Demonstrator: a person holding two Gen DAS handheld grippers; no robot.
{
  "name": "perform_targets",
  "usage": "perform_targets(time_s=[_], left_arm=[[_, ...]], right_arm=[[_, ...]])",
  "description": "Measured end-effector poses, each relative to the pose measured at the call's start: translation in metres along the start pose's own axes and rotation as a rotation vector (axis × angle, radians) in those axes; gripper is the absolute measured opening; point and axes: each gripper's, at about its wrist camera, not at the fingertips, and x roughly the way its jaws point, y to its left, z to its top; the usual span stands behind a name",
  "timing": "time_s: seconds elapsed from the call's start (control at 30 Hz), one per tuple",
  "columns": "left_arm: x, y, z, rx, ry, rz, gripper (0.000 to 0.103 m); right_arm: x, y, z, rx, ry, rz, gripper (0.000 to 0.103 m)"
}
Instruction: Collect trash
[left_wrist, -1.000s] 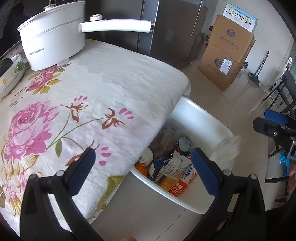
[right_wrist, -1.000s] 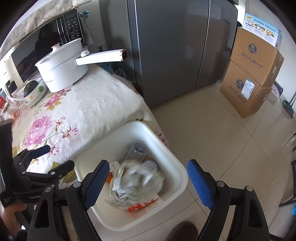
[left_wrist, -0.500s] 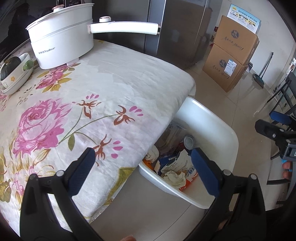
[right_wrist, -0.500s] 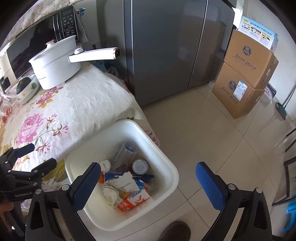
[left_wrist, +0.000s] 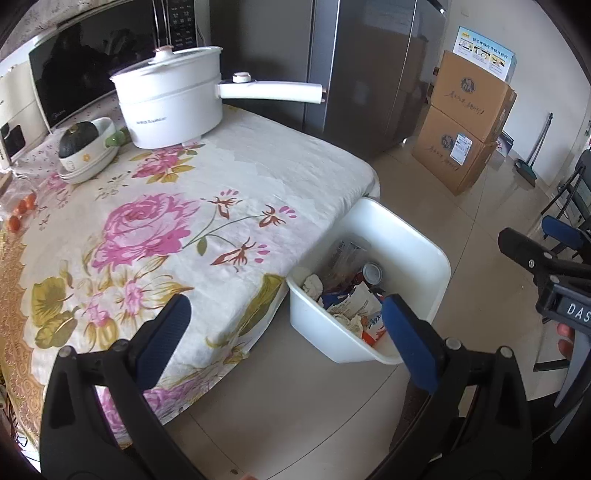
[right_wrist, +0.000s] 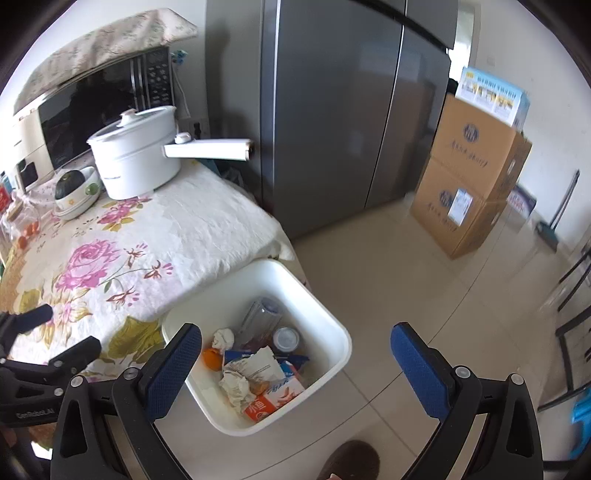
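Crumpled white tissue, a blur between the right gripper's (right_wrist: 295, 360) jaws a second ago, now lies in the white rectangular plastic bin (right_wrist: 334, 326) on the tiled floor, among cartons, a can and orange peel. Drop looks complete. Right jaws stand wide apart, nothing between them; bin sits below and ahead, slightly left. Left gripper (left_wrist: 284, 325) also has its jaws apart and empty, straddling the edge of the rose-print tablecloth (left_wrist: 155, 221) and the bin's near corner. Both views have pulled back, showing more table. No loose trash visible on the cloth.
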Motion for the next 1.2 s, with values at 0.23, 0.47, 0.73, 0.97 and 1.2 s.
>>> perform_targets(time_s=[0.23, 0.47, 0.73, 0.97, 1.2], left_arm=[[-0.059, -0.001, -0.017, -0.01, -0.121, 0.029, 0.103], [-0.1, 0.001, -0.027, -0.03, -0.241, 0.056, 0.103], [-0.119, 0.006, -0.028, -0.045, -0.342, 0.124, 0.103], [-0.121, 0.012, -0.03, -0.076, -0.336, 0.141, 0.103], [-0.122, 0.02, -0.033, -0.094, -0.333, 0.163, 0.103]], right_arm=[[-0.05, 0.018, -0.019, -0.025, -0.077, -0.046, 0.103], [-0.095, 0.019, -0.028, 0.026, -0.197, 0.002, 0.103], [-0.111, 0.033, -0.023, -0.017, -0.279, 0.051, 0.103], [-0.107, 0.042, -0.021, -0.024, -0.273, 0.084, 0.103], [-0.105, 0.048, -0.019, -0.029, -0.263, 0.106, 0.103]])
